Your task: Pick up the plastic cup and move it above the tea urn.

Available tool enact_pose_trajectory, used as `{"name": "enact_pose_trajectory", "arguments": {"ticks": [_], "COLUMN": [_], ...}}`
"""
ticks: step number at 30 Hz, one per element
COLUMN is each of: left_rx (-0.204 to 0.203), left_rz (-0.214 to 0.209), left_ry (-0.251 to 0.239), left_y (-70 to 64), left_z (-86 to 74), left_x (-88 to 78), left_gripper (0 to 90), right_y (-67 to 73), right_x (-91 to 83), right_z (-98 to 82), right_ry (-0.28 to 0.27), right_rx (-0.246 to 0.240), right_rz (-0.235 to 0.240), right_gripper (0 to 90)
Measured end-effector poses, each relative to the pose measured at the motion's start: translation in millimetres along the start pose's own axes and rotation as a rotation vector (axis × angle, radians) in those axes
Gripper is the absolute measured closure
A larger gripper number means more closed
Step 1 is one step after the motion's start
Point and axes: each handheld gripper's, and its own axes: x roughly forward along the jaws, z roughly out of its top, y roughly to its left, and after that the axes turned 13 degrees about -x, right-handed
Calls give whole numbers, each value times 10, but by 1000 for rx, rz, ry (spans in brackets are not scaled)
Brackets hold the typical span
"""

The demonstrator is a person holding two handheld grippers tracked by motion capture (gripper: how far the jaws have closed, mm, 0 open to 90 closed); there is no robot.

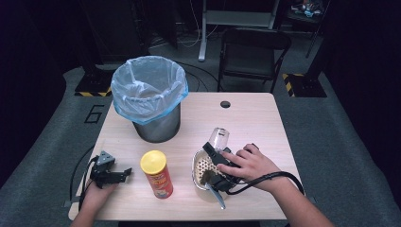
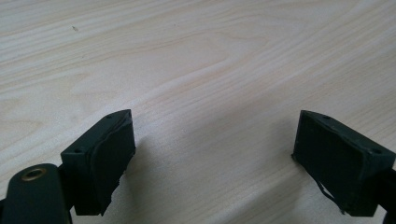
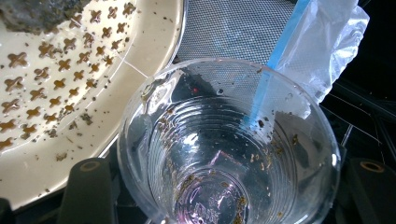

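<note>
My right gripper [image 1: 215,150] is shut on a clear plastic cup [image 1: 219,137], held tilted just above the table at the right. In the right gripper view the cup [image 3: 224,154] sits between the two jaws of the gripper [image 3: 229,189], its inside speckled with brown crumbs. Beside it lies a cream perforated strainer [image 1: 200,166], [image 3: 70,84], with crumbs and a dark lump [image 3: 37,14] in it. My left gripper [image 1: 122,174], [image 2: 215,158] rests open near the table's left front edge, with bare wood between its jaws.
A metal bin [image 1: 157,124] lined with a clear bag [image 1: 149,87] stands at the back left of the wooden table [image 1: 250,118]. A red chip can with a yellow lid [image 1: 157,174] stands upright between the grippers. A black chair [image 1: 253,52] is beyond the table.
</note>
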Motion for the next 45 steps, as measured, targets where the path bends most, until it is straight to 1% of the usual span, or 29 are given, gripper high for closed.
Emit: {"name": "enact_pose_trajectory", "arguments": {"ticks": [2, 3, 4, 5, 6, 7, 10, 11, 15, 16, 17, 18, 19, 21, 22, 23, 24, 25, 28, 29, 34, 39, 40, 41, 42, 43, 45], "left_rx": [0, 0, -3, -2, -5, 0, -5, 1, -1, -4, 1, 1, 0, 0, -4, -2, -5, 3, 0, 1, -5, -2, -6, 0, 0, -7, 1], "left_rz": [0, 0, -2, -1, -2, 0, -2, 0, -1, -2, 0, 0, 0, 0, -1, -1, -2, 1, 0, 0, -2, -1, -2, 0, 0, -3, 0], "left_ry": [0, 0, 4, 1, 5, 0, 4, -1, 0, 4, 0, 0, 0, 0, 2, 3, 2, 0, 0, 0, 4, 3, 5, 0, 0, 5, 0], "left_y": [0, 0, -2, -2, -4, 0, -4, 1, -1, -3, 0, 0, 0, 0, -3, -2, -4, 2, 0, 0, -4, -2, -4, -1, -1, -5, 1], "left_z": [0, 0, -1, -1, -2, 0, -2, 1, 0, -2, 0, 0, 0, 0, -1, -1, -2, 1, 0, 0, -2, -1, -2, 0, 0, -3, 1], "left_x": [0, 0, -2, 0, -2, 0, -2, 0, 0, -2, 0, 0, 0, 0, -1, -2, -1, 0, 0, 0, -2, -2, -2, 0, 0, -2, 0], "left_gripper": [123, 123, 123, 123, 123, 123, 123, 123, 123, 123, 123, 123, 123, 123, 123, 123, 123, 123, 123, 123, 123, 123, 123, 123, 123, 123, 123], "right_y": [-1, 12, 58, 60, -7, -10, -17, -20, -23, -12, -12, 4, -31, -41, -35, -34, -26, -27, -28, -30, -32, -34, -27, -36, -36, -43, -34], "right_x": [-3, 7, 22, 21, -10, -12, -20, -27, -34, -27, -26, -19, -45, -48, -52, -53, -47, -50, -53, -54, -50, -48, -48, -40, -40, -39, -38], "right_z": [0, 9, 40, 41, -1, -2, -6, -5, -8, -1, -1, 9, -14, -20, -22, -22, -17, -19, -20, -20, -18, -13, -11, -15, -15, -9, -1], "right_ry": [0, -13, -23, -25, -1, -3, 0, 5, 4, -7, -11, -20, 1, -3, 1, 0, -12, -11, -9, -8, -14, -11, -9, -11, -11, 6, 15], "right_rx": [3, 22, 114, 119, 0, 3, 1, 1, 6, 22, 23, 57, 9, 2, 11, 11, 19, 18, 16, 4, 3, -18, -16, -41, -41, -90, -95], "right_rz": [-4, -5, -39, -41, -7, -8, -8, -6, -8, -10, -11, -24, -11, -16, -20, -20, -22, -21, -22, -8, -16, -11, -9, -2, -2, 0, -1], "right_gripper": [318, 318, 318, 318, 317, 317, 317, 317, 317, 316, 316, 316, 316, 316, 316, 316, 316, 316, 316, 316, 316, 316, 316, 316, 316, 316, 316]}}
